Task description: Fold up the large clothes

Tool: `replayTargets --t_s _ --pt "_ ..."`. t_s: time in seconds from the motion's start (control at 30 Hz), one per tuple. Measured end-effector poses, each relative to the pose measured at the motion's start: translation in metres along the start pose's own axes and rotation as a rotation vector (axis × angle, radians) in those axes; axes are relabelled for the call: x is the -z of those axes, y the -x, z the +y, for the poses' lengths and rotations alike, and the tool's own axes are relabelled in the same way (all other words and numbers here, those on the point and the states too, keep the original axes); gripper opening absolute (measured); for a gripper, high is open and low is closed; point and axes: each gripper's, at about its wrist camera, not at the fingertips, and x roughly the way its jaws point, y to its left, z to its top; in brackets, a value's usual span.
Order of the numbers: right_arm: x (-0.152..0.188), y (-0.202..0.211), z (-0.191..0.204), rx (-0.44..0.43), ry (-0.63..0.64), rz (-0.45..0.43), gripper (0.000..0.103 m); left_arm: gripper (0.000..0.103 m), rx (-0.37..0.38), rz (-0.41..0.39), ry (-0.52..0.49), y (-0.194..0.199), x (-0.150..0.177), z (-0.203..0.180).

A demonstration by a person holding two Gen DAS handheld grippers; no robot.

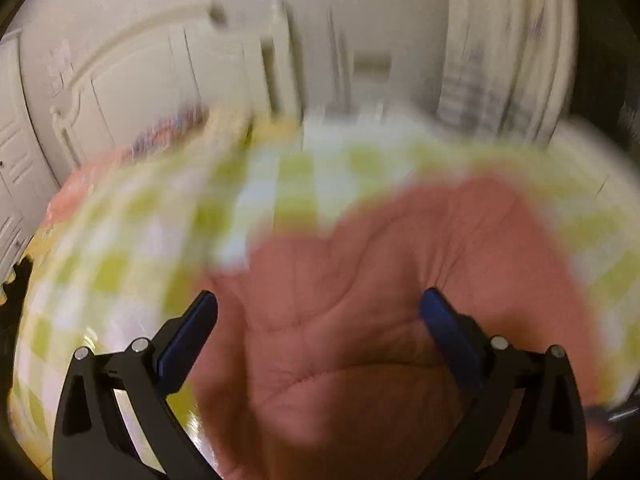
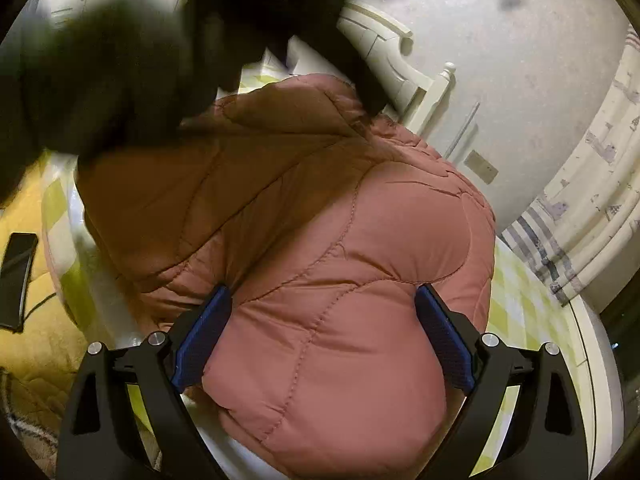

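A pink quilted puffer jacket (image 2: 340, 200) lies bunched on a bed with a green-and-white checked sheet (image 2: 520, 300). My right gripper (image 2: 323, 290) stands wide open low over it, and a puffed fold bulges up between the blue pads (image 2: 200, 340). The left wrist view is blurred by motion. There the jacket (image 1: 400, 232) fills the lower middle on the checked sheet (image 1: 160, 220). My left gripper (image 1: 319, 296) is wide open above it, holding nothing.
A dark blurred shape (image 2: 140, 60), a sleeve or the other tool, crosses the upper left of the right wrist view. A black phone (image 2: 16, 276) lies on a yellow quilt (image 2: 40, 352) at left. A white headboard (image 2: 400, 60) and a curtain (image 2: 592, 200) stand behind.
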Motion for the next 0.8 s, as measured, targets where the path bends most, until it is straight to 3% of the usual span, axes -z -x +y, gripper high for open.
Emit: replayTargets --t_s 0.07,0.13,0.23,0.3,0.43,0.57,0.6,0.67,0.73,0.8 --pt "-0.01 0.02 -0.012 -0.098 -0.01 -0.004 0.09 0.101 0.078 -0.013 0.067 -0.011 0.011 0.014" --pt "-0.02 0.027 -0.03 -0.146 -0.034 -0.016 0.084 0.101 0.084 -0.019 0.123 -0.004 0.01 0.028" --pt "-0.038 0.036 -0.086 -0.073 -0.122 -0.092 0.083 0.101 0.076 -0.026 0.099 -0.002 0.013 0.025" --pt "-0.055 0.031 -0.127 -0.029 -0.212 -0.139 0.076 0.101 0.071 -0.031 0.099 -0.001 0.014 0.025" --pt "-0.092 -0.012 -0.182 0.005 -0.33 -0.138 0.065 0.101 0.075 -0.037 0.106 -0.003 0.014 0.025" --pt "-0.108 -0.098 -0.198 0.001 -0.368 0.008 0.064 0.101 0.074 -0.038 0.106 -0.004 0.015 0.026" --pt "-0.104 -0.121 -0.195 -0.026 -0.37 0.068 0.064 0.101 0.075 -0.038 0.107 -0.004 0.015 0.026" --pt "-0.083 -0.184 -0.179 -0.106 -0.356 0.269 0.064 0.101 0.072 -0.042 0.119 -0.005 0.014 0.028" --pt "-0.067 -0.204 -0.18 -0.181 -0.44 0.281 0.068 0.101 0.073 -0.034 0.131 -0.007 0.017 0.031" --pt "-0.065 -0.2 -0.19 -0.168 -0.476 0.289 0.074 0.101 0.086 -0.035 0.135 -0.006 0.016 0.032"
